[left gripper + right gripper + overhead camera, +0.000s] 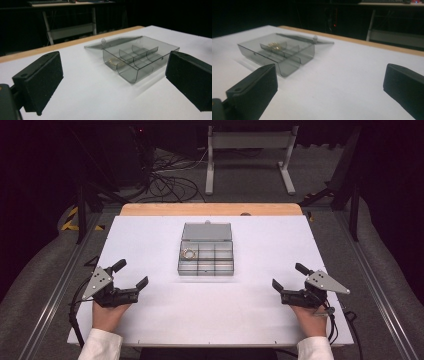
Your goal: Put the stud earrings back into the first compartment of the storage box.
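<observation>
1. A white table (165, 320) is seen from above, with a wooden strip (210, 209) along its far edge.
2. A smoky clear plastic box (206, 260) is set flat near the middle of the table, toward the far side, with its lid (207, 232) laid open and back.
3. The box is divided into small compartments; a small gold-coloured ring-like item (189, 253) is seen in the far left compartment. What it is cannot be told.
4. The left gripper (131, 275) is held at the near left of the table, its jaws spread wide and nothing held between them.
5. The right gripper (289, 276) is held at the near right, its jaws likewise spread wide and empty.
6. Both grippers are kept well apart from the box, which is seen beyond the jaws in each gripper view.
7. A grey metal frame (250, 155) and loose cables (170, 182) are seen on the floor beyond the table.
</observation>
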Demonstrator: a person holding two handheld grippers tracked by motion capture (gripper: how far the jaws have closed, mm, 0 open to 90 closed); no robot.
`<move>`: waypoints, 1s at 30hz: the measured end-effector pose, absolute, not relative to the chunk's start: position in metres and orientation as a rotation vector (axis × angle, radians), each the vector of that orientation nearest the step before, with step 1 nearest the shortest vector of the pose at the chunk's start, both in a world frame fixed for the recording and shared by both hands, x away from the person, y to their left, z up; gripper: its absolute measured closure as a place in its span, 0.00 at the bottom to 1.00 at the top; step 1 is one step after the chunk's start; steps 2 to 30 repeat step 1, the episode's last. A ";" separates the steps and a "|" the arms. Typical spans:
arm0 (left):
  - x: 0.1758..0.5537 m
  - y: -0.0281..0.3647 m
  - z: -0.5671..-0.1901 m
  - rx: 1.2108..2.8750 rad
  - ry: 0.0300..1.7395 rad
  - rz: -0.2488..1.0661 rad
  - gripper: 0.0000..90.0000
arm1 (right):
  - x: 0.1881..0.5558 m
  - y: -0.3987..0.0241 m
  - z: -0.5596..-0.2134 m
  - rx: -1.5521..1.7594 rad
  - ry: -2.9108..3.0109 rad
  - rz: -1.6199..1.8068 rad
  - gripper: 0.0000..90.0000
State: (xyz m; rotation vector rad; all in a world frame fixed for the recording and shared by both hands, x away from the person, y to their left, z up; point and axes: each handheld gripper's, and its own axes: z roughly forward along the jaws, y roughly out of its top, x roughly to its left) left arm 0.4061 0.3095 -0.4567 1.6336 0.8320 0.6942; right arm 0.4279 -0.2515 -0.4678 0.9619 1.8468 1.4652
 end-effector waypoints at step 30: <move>0.408 0.308 -0.459 1.656 0.853 0.685 0.02 | 0.430 -0.252 -0.470 0.993 1.867 1.441 0.00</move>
